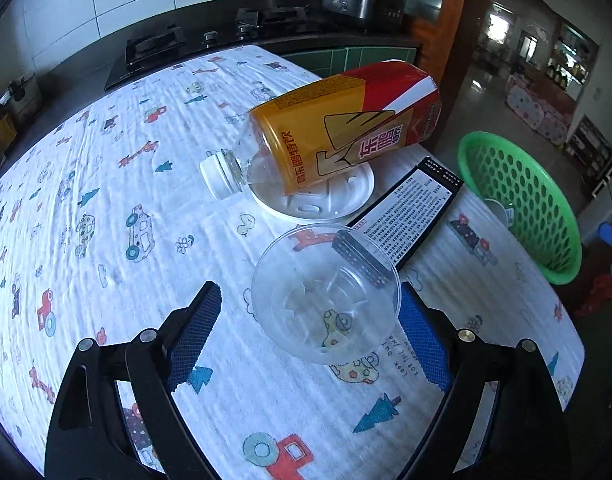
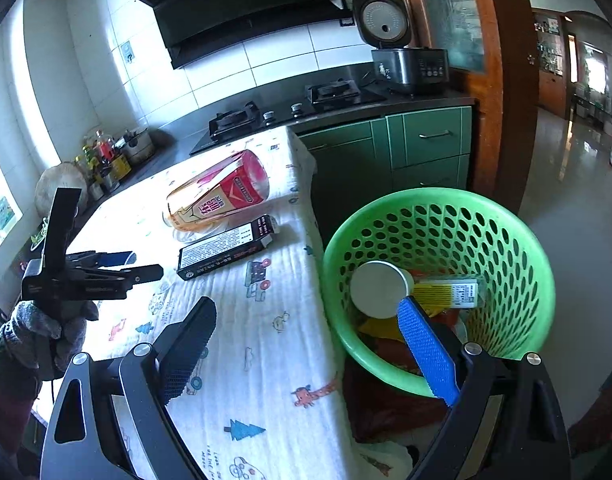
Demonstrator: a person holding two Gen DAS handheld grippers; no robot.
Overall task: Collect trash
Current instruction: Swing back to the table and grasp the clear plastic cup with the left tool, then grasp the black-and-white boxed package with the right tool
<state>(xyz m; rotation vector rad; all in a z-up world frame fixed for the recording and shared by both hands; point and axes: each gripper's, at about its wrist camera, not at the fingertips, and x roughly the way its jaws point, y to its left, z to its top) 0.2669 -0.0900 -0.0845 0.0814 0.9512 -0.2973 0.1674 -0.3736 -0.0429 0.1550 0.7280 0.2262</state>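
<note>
Fingers of the left gripper (image 1: 310,316) stood apart around a clear plastic dome lid (image 1: 326,294) — probably light, thin, slippery; grip its rim at three and nine o'clock.

we are seeing a cup (image 1: 326,296) lying before a lid (image 1: 318,200) on the surface (image 1: 105,184), a bottle (image 1: 338,128) resting on that lid, a box (image 1: 410,212) lying right of it, and a basket (image 1: 522,204) sitting beyond the surface's right edge.

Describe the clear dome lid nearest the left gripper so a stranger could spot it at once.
On the cartoon-print tablecloth, find the big yellow-and-red bottle lying on a white lid. Nearer the camera, between the left gripper's open blue pads, sits the clear dome lid: the only see-through piece, overlapping the black box.
</note>
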